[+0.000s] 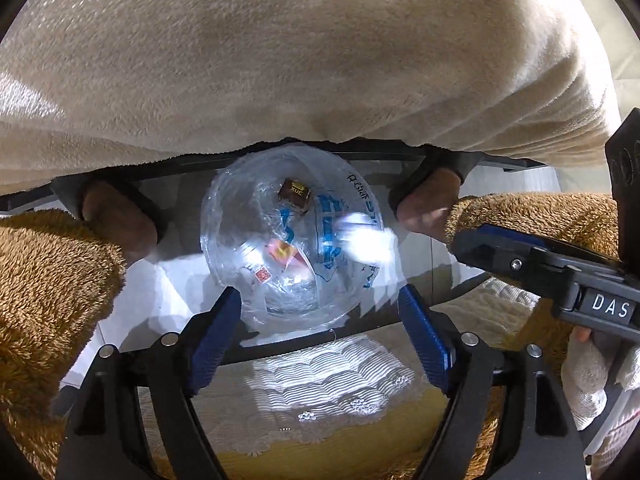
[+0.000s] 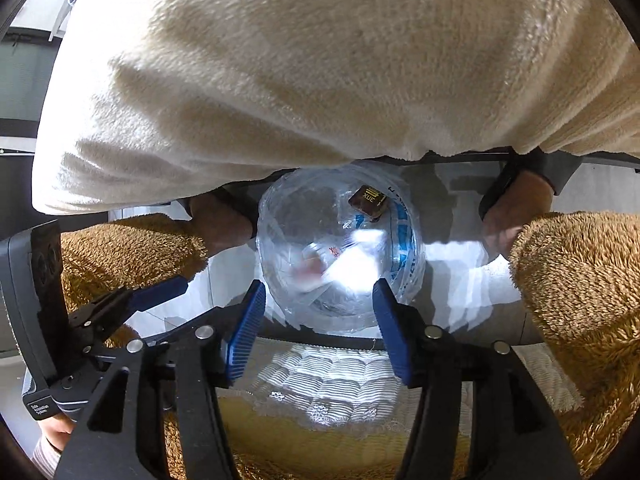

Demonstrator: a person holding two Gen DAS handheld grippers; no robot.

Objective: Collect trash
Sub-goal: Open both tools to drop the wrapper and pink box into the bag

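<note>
Claws both apart, nothing clamped.
Left claw (image 1: 320, 320) and right claw (image 2: 320, 312) straddle the clear trash bag (image 1: 296, 236); brown wrapper (image 1: 295, 194) sits inside at 12 o'clock, white tissue (image 1: 368, 240) at 3.

Cream fleece (image 1: 280, 60), lace cloth (image 1: 320, 380) beneath.

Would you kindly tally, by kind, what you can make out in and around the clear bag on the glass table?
Clear plastic bag: 1
Small brown box inside it: 1
Red-and-white wrapper inside it: 1
Tongs, both open: 2, left and right
Total: 5. Glare hides any other trash in the bag.
</note>
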